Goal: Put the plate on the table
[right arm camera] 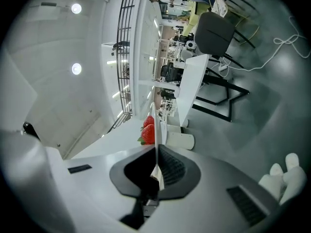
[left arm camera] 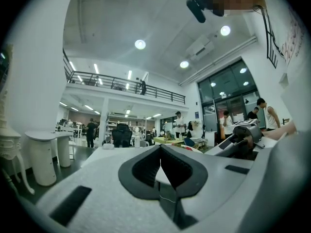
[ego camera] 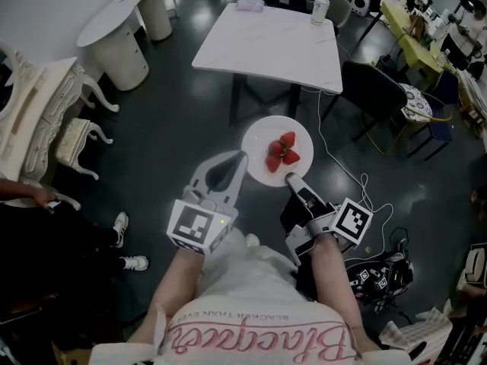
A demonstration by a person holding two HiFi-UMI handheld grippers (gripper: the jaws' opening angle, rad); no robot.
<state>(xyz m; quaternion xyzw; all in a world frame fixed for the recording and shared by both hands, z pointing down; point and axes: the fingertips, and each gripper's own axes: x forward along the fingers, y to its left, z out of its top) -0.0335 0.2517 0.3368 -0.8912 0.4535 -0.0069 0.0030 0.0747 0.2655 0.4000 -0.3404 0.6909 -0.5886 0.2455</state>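
Note:
A white plate (ego camera: 268, 137) carrying strawberries (ego camera: 282, 152) hangs over the dark floor, short of the white square table (ego camera: 262, 48). My left gripper (ego camera: 243, 157) is shut on the plate's left rim. My right gripper (ego camera: 289, 178) is shut on its near rim. In the right gripper view the plate (right arm camera: 156, 125) runs edge-on between the closed jaws of the right gripper (right arm camera: 156, 154), with the strawberries (right arm camera: 148, 130) on its left face. In the left gripper view a sliver of white rim (left arm camera: 163, 175) shows between the closed pads of the left gripper (left arm camera: 160, 164).
On the table's far edge stand a cup (ego camera: 320, 10) and a small white box (ego camera: 249, 4). A black chair (ego camera: 373, 90) is at the table's right, and cables (ego camera: 358, 181) trail over the floor. White round pedestal tables (ego camera: 122, 29) and an ornate white chair (ego camera: 46, 105) stand to the left.

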